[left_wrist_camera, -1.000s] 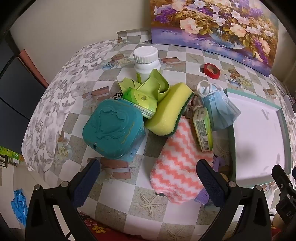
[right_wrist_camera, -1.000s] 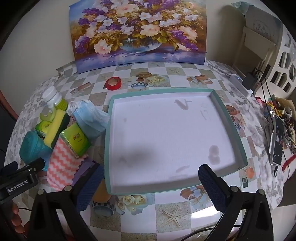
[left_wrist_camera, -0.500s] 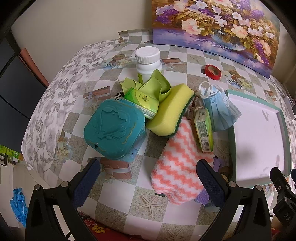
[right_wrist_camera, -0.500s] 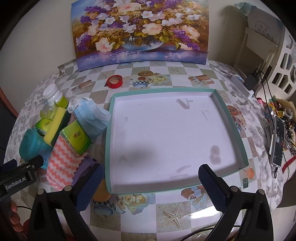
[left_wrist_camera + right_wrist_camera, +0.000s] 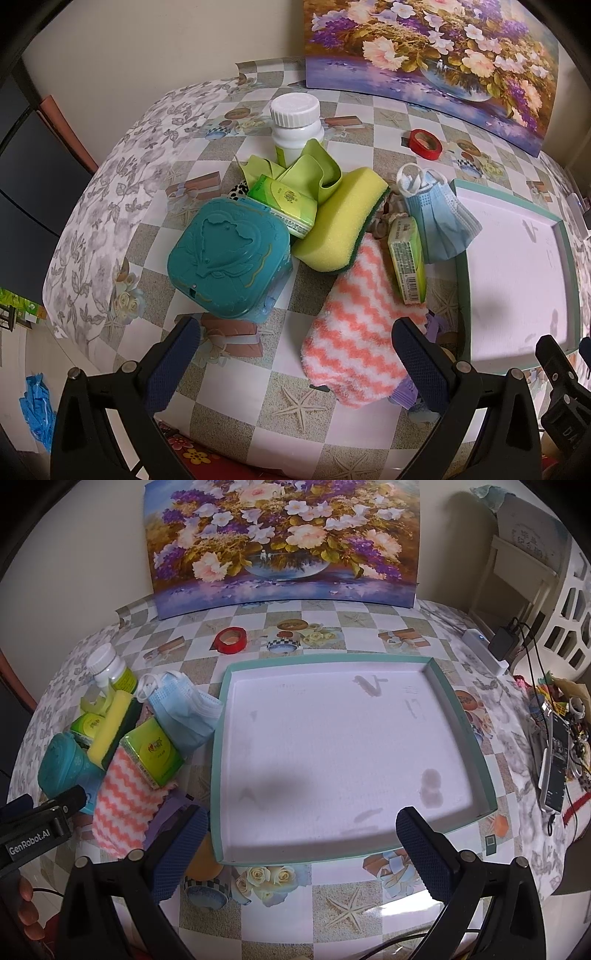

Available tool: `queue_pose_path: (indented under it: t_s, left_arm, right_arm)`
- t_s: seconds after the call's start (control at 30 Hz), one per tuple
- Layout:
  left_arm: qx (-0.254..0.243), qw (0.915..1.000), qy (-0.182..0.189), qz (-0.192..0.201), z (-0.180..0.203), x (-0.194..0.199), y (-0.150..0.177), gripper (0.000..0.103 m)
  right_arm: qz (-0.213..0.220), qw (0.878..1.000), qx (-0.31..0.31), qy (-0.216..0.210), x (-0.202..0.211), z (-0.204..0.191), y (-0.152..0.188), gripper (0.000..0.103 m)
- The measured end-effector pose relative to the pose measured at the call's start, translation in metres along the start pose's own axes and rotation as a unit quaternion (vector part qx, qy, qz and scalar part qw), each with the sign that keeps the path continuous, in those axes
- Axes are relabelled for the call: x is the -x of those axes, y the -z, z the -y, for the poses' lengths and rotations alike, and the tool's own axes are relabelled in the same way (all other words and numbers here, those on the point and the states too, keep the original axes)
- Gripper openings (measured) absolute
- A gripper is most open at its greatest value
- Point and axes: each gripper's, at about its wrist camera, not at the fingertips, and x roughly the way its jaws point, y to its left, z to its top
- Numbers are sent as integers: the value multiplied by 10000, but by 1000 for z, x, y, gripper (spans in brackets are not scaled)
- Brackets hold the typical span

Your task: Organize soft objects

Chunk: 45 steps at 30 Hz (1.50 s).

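Clutter of soft things is sitting in a heap on the checked desk [image 5: 236, 391]: a fluffy coral-and-white zigzag cloth [image 5: 354, 332], a yellow sponge with a green scouring back [image 5: 340, 221], a crumpled blue paper face mask [image 5: 439, 218] and two green tissue packs. The cloth is lying directly ahead of the left tool [image 5: 295, 362], its long axis running away from the tool toward the sponge, near end between the two wide-spread fingers. The left hand looks the nearer one for it. The right tool [image 5: 299, 845], also gaping and holding nothing, is hovering over the near rim of the shallow teal-edged white tray [image 5: 458, 716], which is standing bare just right of the heap. Only the left view is showing the embossed teal plastic box [image 5: 229, 262]; only the right view is showing the whole tray.
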Motion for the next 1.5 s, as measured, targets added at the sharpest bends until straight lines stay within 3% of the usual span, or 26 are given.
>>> queue_pose_path:
  t_s: [1.5]
  left_arm:
    - [40,10000,13,-16,-2,-2,0,103]
  right_arm:
    - [-140,9997,154,-141,-6,-8,1,103]
